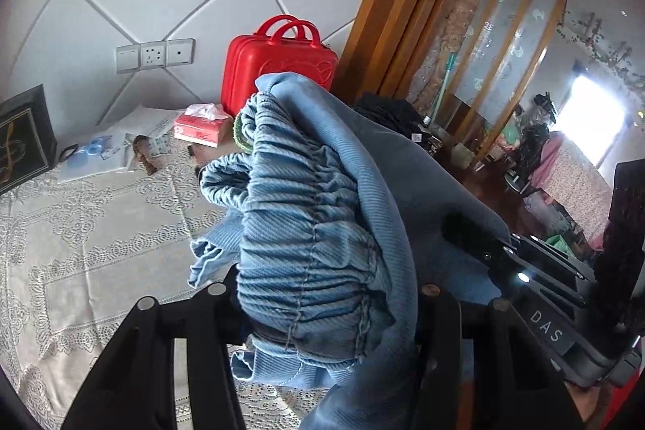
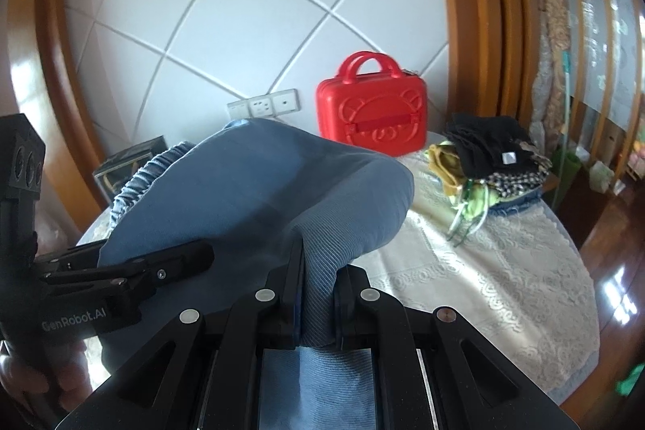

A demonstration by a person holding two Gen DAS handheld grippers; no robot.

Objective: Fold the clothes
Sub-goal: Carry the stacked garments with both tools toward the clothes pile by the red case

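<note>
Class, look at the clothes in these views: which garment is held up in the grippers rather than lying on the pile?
The blue ribbed garment; the others, black on top, lie stacked in the pile beside the red case.

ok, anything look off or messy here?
Nothing damaged or spilled. The blue garment hangs bunched between both claws, and the stack of folded clothes by the red case sits slightly untidy, with strings trailing out.

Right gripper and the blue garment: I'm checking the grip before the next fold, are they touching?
Touching. The right wrist view shows the right gripper with both fingers pinched on a bunched fold of the blue garment.
</note>
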